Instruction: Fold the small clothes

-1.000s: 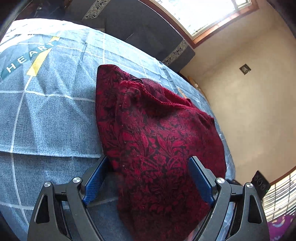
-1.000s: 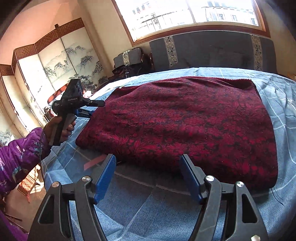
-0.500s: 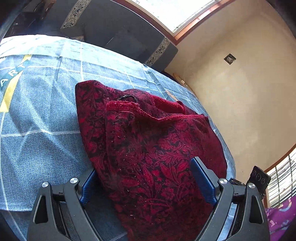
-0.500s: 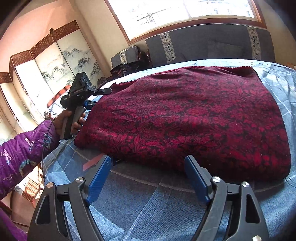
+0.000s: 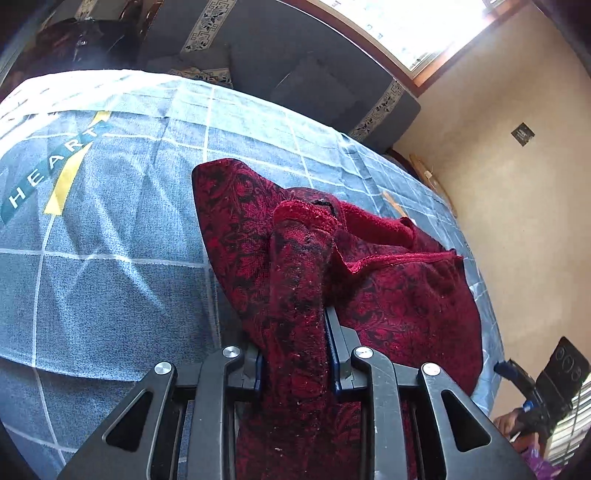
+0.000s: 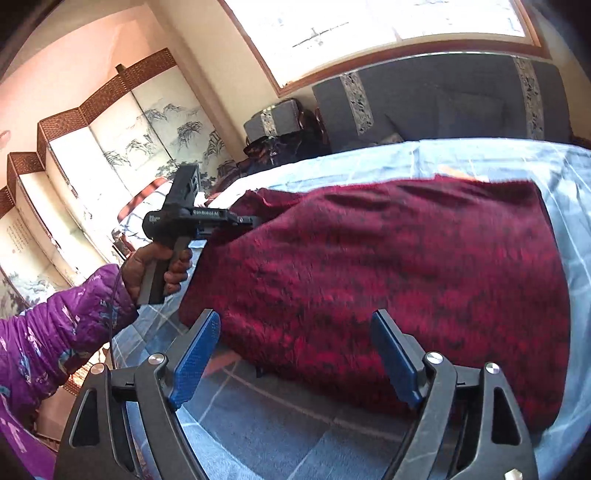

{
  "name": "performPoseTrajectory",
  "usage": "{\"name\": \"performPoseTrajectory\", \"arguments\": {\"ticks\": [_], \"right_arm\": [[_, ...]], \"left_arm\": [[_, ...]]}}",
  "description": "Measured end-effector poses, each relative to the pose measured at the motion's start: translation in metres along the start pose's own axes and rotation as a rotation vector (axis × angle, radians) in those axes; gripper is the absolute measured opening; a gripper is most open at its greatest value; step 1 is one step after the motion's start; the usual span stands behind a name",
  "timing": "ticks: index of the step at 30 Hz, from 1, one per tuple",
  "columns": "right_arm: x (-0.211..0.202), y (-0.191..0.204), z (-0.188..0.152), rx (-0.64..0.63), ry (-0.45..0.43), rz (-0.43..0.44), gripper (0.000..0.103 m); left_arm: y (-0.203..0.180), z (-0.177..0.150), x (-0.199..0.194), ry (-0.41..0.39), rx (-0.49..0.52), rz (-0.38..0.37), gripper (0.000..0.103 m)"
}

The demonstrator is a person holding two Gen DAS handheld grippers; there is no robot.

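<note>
Dark red garment of thick knitted fabric with a black floral pattern [image 5: 399,295] lies on a blue bedcover with a pale grid of lines [image 5: 110,258], toward the side of the bed near the beige wall. Left gripper [image 5: 295,332]: jaws have just been closing and now stand narrow, pinching a bunched ridge of the red fabric between the blue pads; the ridge stands up from the bedcover and runs forward from the fingers to a plain red hem that curls over at the far end. In the right wrist view the same left gripper [image 6: 240,223] shows at the garment's left corner, held by a hand [image 6: 155,266] coming out of a purple quilted sleeve [image 6: 55,332]; that corner is raised off the bed. Right gripper [image 6: 295,354]: jaws wide apart and have just opened a little further; the near edge of the garment lies in the gap just ahead of the blue fingers [image 6: 195,354], but neither pad presses on it, so nothing is gripped. The cloth in this view is blurred. Bedcover carries a teal and yellow band lettered HEART [image 5: 51,170] to the left of the garment. Dark grey headboard cushions with pale patterned strips [image 6: 443,99] stand behind the bed under a bright window [image 6: 388,29]. Folding screen painted with ink landscapes [image 6: 110,155] stands at the left.
</note>
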State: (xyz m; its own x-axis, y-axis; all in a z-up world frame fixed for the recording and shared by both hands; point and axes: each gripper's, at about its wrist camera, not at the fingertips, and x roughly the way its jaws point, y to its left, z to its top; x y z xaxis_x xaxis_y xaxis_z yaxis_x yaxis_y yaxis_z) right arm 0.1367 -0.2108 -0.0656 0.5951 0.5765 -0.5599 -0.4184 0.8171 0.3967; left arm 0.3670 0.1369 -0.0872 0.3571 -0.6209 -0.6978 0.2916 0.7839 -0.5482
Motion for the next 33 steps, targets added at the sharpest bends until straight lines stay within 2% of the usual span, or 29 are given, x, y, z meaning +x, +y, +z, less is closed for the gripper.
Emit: {"name": "performPoseTrajectory", "arguments": {"ticks": [2,3,4,5,6,11,13,15,21,26,29,33], "right_arm": [[0.007,-0.002,0.029,-0.031,-0.026,-0.008,0.072],[0.015,-0.002,0.042,-0.066,-0.026,-0.023,0.044],[0.027,-0.003,0.053,-0.100,-0.009,-0.069,0.009],[0.043,-0.007,0.064,-0.105,0.024,-0.108,0.000],[0.057,-0.015,0.072,-0.079,0.051,-0.091,0.005],[0.112,-0.048,0.086,0.047,0.135,-0.069,0.005],[0.128,-0.056,0.085,0.065,0.162,-0.099,0.005],[0.138,-0.064,0.085,0.108,0.170,-0.086,0.005],[0.157,-0.086,0.082,0.239,0.167,-0.036,0.001],[0.167,-0.103,0.084,0.343,0.177,0.019,0.001],[0.167,-0.111,0.085,0.388,0.174,0.052,0.001],[0.162,-0.130,0.084,0.499,0.146,0.146,0.001]], "left_arm": [[-0.009,0.001,-0.006,-0.017,0.048,0.032,0.026],[-0.015,0.002,-0.006,-0.021,0.071,0.047,0.026],[-0.019,0.001,-0.008,-0.027,0.081,0.054,0.026],[-0.023,0.001,-0.009,-0.031,0.083,0.063,0.026],[-0.026,0.000,-0.010,-0.036,0.084,0.069,0.025],[-0.038,0.001,-0.021,-0.060,0.061,0.066,0.022],[-0.043,0.000,-0.027,-0.066,0.043,0.050,0.022],[-0.055,0.000,-0.033,-0.062,0.044,0.039,0.021],[-0.120,0.004,-0.041,-0.006,0.072,-0.023,0.021],[-0.178,0.007,-0.011,0.097,0.115,-0.063,0.021],[-0.198,0.007,0.009,0.134,0.081,-0.116,0.021],[-0.201,0.017,0.021,0.101,-0.043,-0.206,0.021]]}}
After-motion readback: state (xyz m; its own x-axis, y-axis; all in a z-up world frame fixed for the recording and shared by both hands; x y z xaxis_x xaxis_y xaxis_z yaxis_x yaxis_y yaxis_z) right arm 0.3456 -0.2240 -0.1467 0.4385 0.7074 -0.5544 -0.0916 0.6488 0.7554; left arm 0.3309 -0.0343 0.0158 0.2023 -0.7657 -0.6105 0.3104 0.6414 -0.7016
